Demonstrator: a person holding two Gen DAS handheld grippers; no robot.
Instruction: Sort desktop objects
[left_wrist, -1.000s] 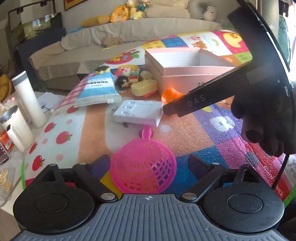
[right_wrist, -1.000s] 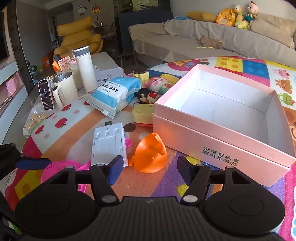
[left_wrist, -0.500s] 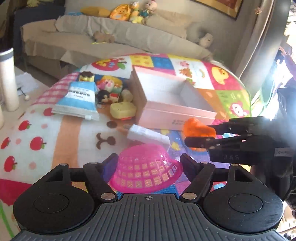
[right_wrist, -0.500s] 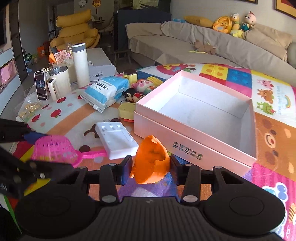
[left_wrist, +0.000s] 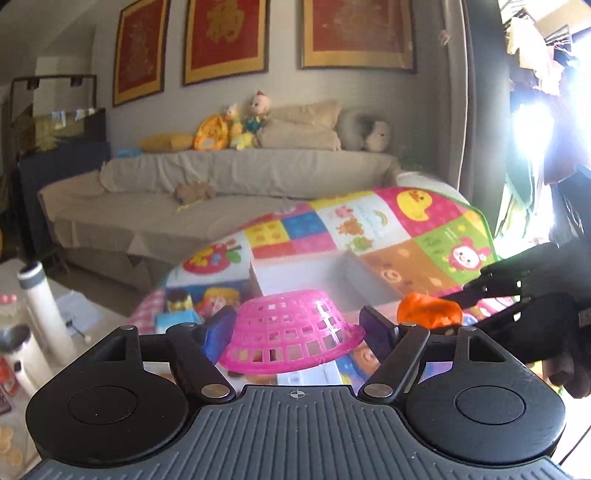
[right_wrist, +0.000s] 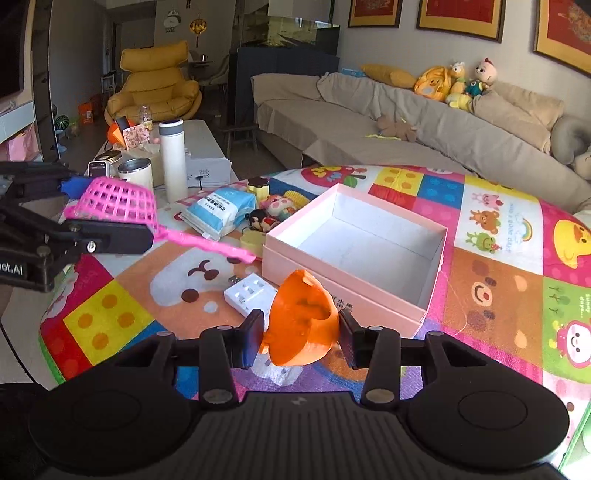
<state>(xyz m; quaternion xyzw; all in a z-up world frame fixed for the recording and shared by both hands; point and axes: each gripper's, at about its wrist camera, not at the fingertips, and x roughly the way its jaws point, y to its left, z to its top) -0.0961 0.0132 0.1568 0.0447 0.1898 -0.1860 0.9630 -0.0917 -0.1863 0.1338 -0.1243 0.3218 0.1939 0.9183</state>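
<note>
My left gripper (left_wrist: 297, 328) is shut on a pink plastic strainer (left_wrist: 291, 330), held upside down in the air; in the right wrist view the strainer (right_wrist: 118, 203) hangs at the left with its handle pointing toward the box. My right gripper (right_wrist: 301, 334) is shut on an orange funnel (right_wrist: 301, 319) and holds it above the mat, just in front of the open pink box (right_wrist: 354, 258). The funnel (left_wrist: 428, 314) also shows at the right in the left wrist view, with the box (left_wrist: 314, 275) behind the strainer.
A white power strip (right_wrist: 249, 297) lies on the colourful mat (right_wrist: 498, 266) left of the funnel. A blue tissue pack (right_wrist: 221, 208), small toys (right_wrist: 277, 208) and a yellow case (right_wrist: 253, 238) lie beyond. A white flask (right_wrist: 171, 158) and mugs (right_wrist: 135, 173) stand at the far left.
Both grippers have risen from the mat with their objects. The left one lifted and tilted up with the strainer; the right one lifted the funnel toward the box front.
</note>
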